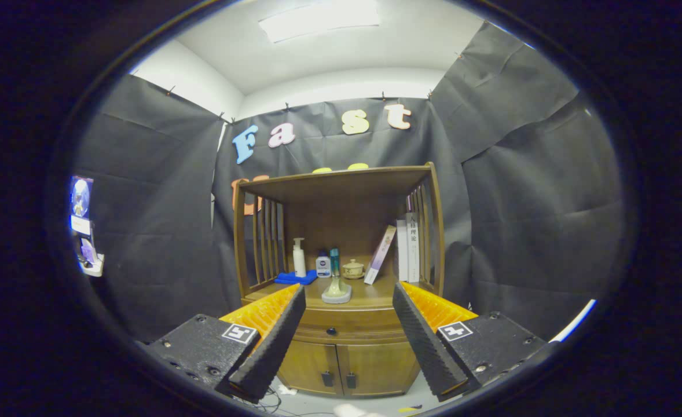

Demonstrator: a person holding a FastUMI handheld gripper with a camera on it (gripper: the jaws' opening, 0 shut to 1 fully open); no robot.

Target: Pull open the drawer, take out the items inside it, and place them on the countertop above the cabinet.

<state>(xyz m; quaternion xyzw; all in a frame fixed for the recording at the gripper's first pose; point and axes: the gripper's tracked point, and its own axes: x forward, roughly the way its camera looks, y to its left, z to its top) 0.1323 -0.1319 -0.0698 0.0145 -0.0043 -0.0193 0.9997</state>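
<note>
Hand-held gripper [348,324] released, fingers spread wide, aimed level at closed drawer [341,329], knob [331,331] between them; worktop [370,294] above carries bottles, cup, books; stage ambiguous

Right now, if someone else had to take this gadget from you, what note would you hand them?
Gripper: fingers spread open, holding nothing, well back from the wooden cabinet.
Drawer: shut, its dark knob showing between the fingers; contents hidden.
Countertop: a pump bottle, a blue cloth, two small bottles, a lidded ceramic pot, books and a pale dish.
This fits a closed drawer yet to be emptied, or one emptied and closed again. Check inside the drawer.
</note>
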